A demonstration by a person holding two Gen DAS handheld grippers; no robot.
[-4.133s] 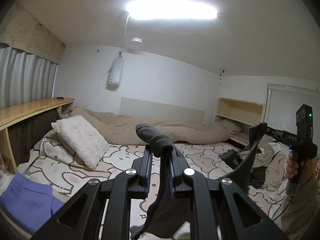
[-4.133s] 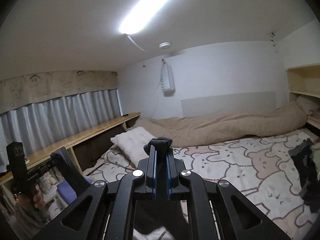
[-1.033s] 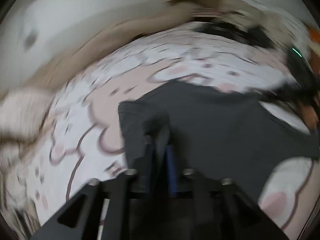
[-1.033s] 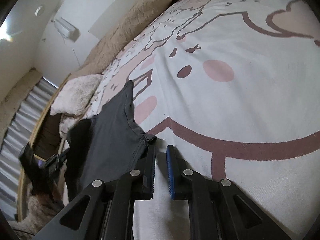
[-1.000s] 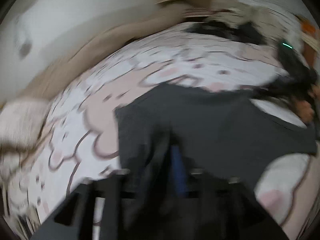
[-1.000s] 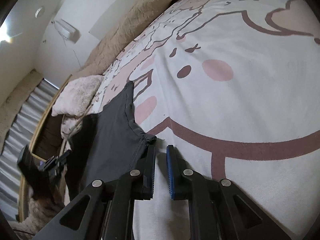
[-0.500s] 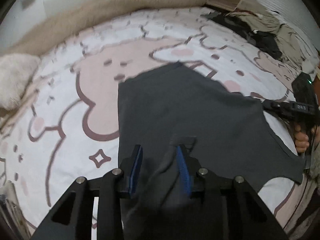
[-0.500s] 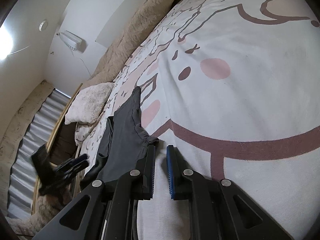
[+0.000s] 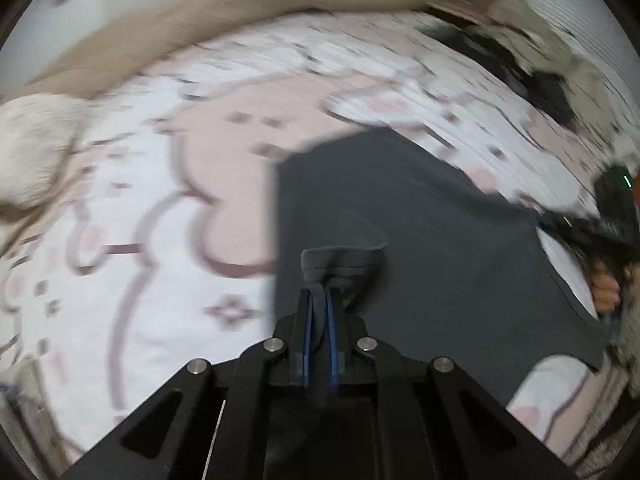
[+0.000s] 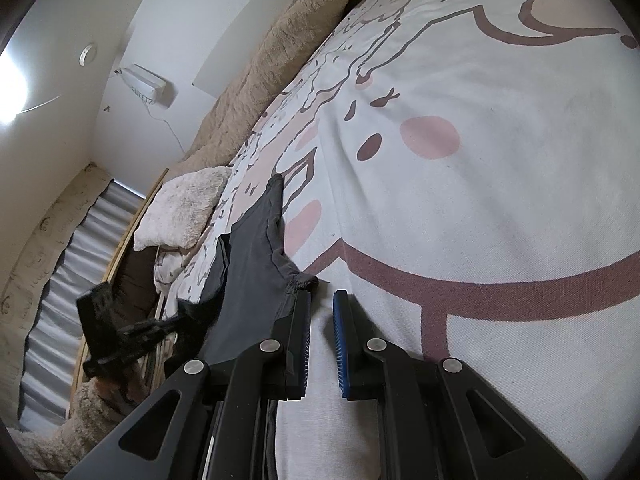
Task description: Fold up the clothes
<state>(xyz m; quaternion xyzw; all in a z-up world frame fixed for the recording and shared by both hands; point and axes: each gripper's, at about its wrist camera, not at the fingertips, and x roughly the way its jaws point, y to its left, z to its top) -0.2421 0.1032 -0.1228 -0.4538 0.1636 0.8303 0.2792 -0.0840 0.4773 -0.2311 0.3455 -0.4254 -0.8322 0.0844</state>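
Garment (image 9: 420, 216) flat on the bedsheet (image 9: 120, 240), pillow (image 9: 32, 152) far left, blanket (image 9: 200, 24) behind.

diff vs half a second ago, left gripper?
Left gripper went from open around the dark garment's hem to shut on a bunched fold of it. Right gripper unchanged: slightly open, empty, beside the garment's corner on the bedsheet.

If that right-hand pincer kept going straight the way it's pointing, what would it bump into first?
Most likely the bear-print bedsheet. The right gripper points low across it with empty, slightly parted jaws. The dark garment lies just off to its left side, seemingly outside that line, though depth is unclear.
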